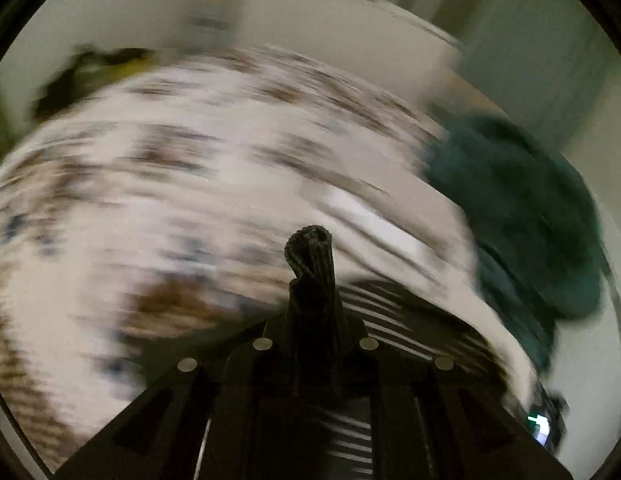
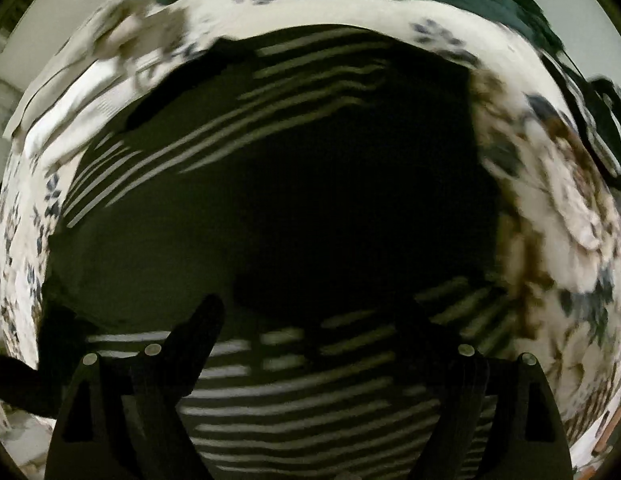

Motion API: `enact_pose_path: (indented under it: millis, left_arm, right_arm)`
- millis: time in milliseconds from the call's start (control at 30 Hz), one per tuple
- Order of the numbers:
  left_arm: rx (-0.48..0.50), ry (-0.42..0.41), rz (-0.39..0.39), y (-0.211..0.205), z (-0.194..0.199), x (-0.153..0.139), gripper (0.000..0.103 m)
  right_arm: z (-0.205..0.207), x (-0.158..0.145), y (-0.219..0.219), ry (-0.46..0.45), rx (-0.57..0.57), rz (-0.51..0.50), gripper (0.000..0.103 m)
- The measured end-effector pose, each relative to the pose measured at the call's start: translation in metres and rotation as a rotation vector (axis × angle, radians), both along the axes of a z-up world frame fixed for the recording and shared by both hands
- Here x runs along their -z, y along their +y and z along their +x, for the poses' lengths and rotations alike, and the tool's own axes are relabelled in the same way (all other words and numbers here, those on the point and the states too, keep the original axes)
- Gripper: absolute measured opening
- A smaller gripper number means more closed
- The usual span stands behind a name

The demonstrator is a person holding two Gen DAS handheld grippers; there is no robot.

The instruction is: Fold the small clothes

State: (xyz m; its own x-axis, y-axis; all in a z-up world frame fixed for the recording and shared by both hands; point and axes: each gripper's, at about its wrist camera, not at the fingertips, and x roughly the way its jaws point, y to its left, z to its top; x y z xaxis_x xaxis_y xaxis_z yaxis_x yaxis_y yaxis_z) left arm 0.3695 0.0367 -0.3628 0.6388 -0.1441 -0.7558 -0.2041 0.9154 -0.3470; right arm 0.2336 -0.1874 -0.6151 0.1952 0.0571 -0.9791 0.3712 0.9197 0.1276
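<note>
Pinching a dark fold of the striped garment (image 2: 270, 184), your left gripper (image 1: 310, 276) is clamped tight so the edge lifts with it. Your right gripper (image 2: 310, 328) hangs wide open above it, holding nothing. It lies spread on the flowered bedsheet (image 2: 570, 220).

Left hand-held gripper (image 1: 310, 276) pinches dark fabric (image 1: 308, 248) above a blurred, seemingly floral sheet (image 1: 170, 168).

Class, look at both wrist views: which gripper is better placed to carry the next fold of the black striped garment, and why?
Probably the left gripper: it is shut on a bunched edge of the black striped garment. The right gripper hangs open above the cloth, holding nothing.
</note>
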Motion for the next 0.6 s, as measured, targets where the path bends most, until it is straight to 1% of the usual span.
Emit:
enact_pose_path:
  millis: [33, 100, 167, 200, 233, 267, 367, 400, 433, 467, 500, 533, 567, 600]
  left_arm:
    - [0.048, 0.003, -0.014, -0.026, 0.009, 0.002, 0.009]
    - [0.202, 0.022, -0.027, -0.115, 0.024, 0.012, 0.009]
    - [0.323, 0.048, -0.037, -0.184, 0.029, 0.024, 0.009]
    - [0.383, 0.063, -0.033, -0.222, 0.028, 0.034, 0.009]
    - [0.424, 0.081, -0.037, -0.244, 0.027, 0.041, 0.009]
    - [0.485, 0.130, -0.039, -0.277, 0.027, 0.058, 0.009]
    - [0.541, 0.217, 0.004, -0.317, 0.025, 0.086, 0.013]
    - [0.553, 0.242, 0.013, -0.324, 0.022, 0.093, 0.015]
    - [0.552, 0.246, 0.016, -0.325, 0.023, 0.096, 0.019]
    - [0.542, 0.249, 0.018, -0.321, 0.019, 0.097, 0.031]
    - [0.534, 0.250, 0.015, -0.316, 0.016, 0.096, 0.050]
    - [0.517, 0.254, 0.021, -0.304, 0.012, 0.093, 0.063]
    - [0.494, 0.252, 0.029, -0.287, 0.008, 0.088, 0.084]
    - [0.459, 0.241, 0.034, -0.267, 0.006, 0.085, 0.088]
  right_arm:
    - [0.002, -0.004, -0.021, 0.006, 0.016, 0.004, 0.089]
    - [-0.014, -0.010, -0.065, 0.022, 0.053, 0.011, 0.089]
    - [-0.042, -0.008, -0.093, 0.035, 0.087, 0.022, 0.089]
    - [-0.042, -0.012, -0.110, 0.037, 0.102, 0.027, 0.089]
    - [-0.048, -0.011, -0.132, 0.037, 0.115, 0.028, 0.089]
    - [-0.059, -0.011, -0.150, 0.038, 0.130, 0.026, 0.089]
    - [-0.093, -0.011, -0.203, 0.049, 0.165, 0.034, 0.089]
    - [-0.098, -0.011, -0.221, 0.050, 0.172, 0.036, 0.089]
    - [-0.109, -0.011, -0.232, 0.049, 0.175, 0.039, 0.089]
    - [-0.117, -0.014, -0.244, 0.046, 0.178, 0.045, 0.089]
    - [-0.127, -0.017, -0.255, 0.043, 0.179, 0.052, 0.089]
    - [-0.138, -0.020, -0.264, 0.042, 0.181, 0.062, 0.089]
    - [-0.147, -0.021, -0.276, 0.042, 0.184, 0.071, 0.089]
    - [-0.134, -0.029, -0.291, 0.037, 0.180, 0.084, 0.089]
